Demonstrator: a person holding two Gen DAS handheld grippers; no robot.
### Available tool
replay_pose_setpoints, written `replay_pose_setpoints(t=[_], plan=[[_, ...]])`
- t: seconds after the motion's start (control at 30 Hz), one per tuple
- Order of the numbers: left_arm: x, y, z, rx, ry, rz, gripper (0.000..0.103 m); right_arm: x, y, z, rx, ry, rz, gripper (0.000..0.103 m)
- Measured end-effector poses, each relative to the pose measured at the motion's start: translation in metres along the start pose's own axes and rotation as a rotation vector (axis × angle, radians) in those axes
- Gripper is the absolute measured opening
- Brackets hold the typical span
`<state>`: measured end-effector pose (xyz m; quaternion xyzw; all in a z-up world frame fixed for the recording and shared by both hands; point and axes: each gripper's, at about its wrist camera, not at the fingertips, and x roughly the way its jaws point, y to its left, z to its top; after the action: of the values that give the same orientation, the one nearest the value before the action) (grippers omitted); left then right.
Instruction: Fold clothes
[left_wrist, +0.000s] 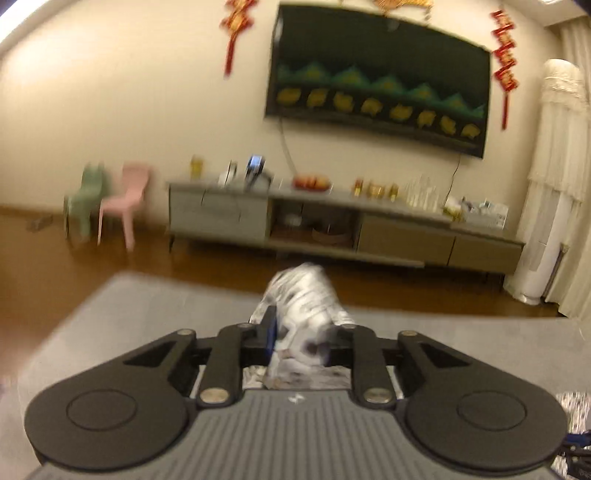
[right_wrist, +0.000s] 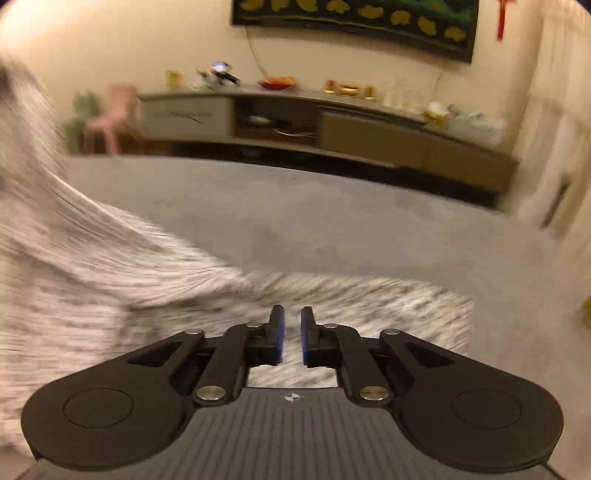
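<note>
Grey table (right_wrist: 332, 221) carries a white patterned garment (right_wrist: 110, 288)

far: grey surface (right_wrist: 332, 221) bare to its far edge, free passage | left: white patterned garment (right_wrist: 74, 277) rises in a heap, blocks that side | near: garment spreads under right gripper (right_wrist: 291, 332) | left gripper (left_wrist: 304, 339): bunched garment (left_wrist: 303, 295) fills its gap, bare surface (left_wrist: 147, 314) to its left

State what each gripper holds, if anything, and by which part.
Left gripper: a bunched fold of the white, grey-patterned garment sits between its fingers; a firm pinch cannot be told. Right gripper: nothing, jaws slightly apart above the cloth.
</note>
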<state>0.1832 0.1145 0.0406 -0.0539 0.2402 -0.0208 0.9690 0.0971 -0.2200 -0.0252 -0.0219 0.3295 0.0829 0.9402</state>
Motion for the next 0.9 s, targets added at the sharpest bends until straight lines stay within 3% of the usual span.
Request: replay_pose_setpoints(t=[0.03, 0.07, 0.2, 0.27, 0.33, 0.4, 0.43, 0.47, 0.5, 0.6, 0.7, 0.73, 0.8, 0.87, 0.9], plan=[[-0.005, 0.007, -0.017, -0.029, 0.024, -0.006, 0.05, -0.007, 0.009, -0.005, -0.027, -0.014, 0.042, 0.06], [-0.011, 0.013, -0.034, -0.053, 0.05, -0.013, 0.054, -0.012, 0.021, -0.01, -0.074, -0.035, 0.067, 0.08], [-0.052, 0.018, -0.099, -0.053, 0.156, -0.082, 0.057, -0.002, 0.062, 0.002, -0.304, -0.085, 0.059, 0.086], [-0.071, 0.002, -0.121, 0.063, 0.177, -0.142, 0.064, 0.012, 0.07, 0.01, -0.364, -0.091, 0.019, 0.086], [-0.078, -0.012, -0.14, 0.198, 0.172, -0.148, 0.069, 0.03, 0.072, 0.018, -0.405, -0.081, -0.033, 0.086], [-0.075, -0.022, -0.153, 0.283, 0.193, -0.128, 0.066, 0.051, 0.063, 0.024, -0.406, -0.013, -0.053, 0.071], [-0.071, -0.025, -0.157, 0.299, 0.208, -0.113, 0.046, 0.079, 0.065, 0.027, -0.39, 0.038, -0.055, 0.026], [-0.067, -0.026, -0.158, 0.304, 0.229, -0.107, 0.015, 0.092, 0.058, 0.029, -0.357, 0.072, -0.066, 0.003], [-0.062, -0.022, -0.156, 0.28, 0.257, -0.123, 0.007, 0.097, 0.046, 0.031, -0.319, 0.096, -0.081, 0.003], [-0.064, -0.015, -0.152, 0.22, 0.303, -0.196, 0.007, 0.09, 0.007, 0.035, -0.228, 0.111, -0.194, 0.003], [-0.077, 0.005, -0.14, 0.137, 0.298, -0.309, 0.011, 0.064, -0.012, 0.037, -0.153, 0.08, -0.238, 0.005], [-0.081, 0.016, -0.133, 0.103, 0.275, -0.294, 0.02, 0.055, -0.017, 0.038, -0.128, 0.068, -0.252, 0.007], [-0.083, 0.044, -0.12, 0.04, 0.218, -0.209, 0.029, 0.022, -0.003, 0.035, -0.07, 0.016, -0.17, 0.025], [-0.073, 0.07, -0.108, -0.024, 0.204, -0.134, 0.054, -0.006, 0.021, 0.023, -0.043, -0.002, -0.038, 0.075], [-0.065, 0.082, -0.103, -0.056, 0.208, -0.099, 0.056, -0.013, 0.035, 0.014, -0.044, 0.014, 0.026, 0.08]])
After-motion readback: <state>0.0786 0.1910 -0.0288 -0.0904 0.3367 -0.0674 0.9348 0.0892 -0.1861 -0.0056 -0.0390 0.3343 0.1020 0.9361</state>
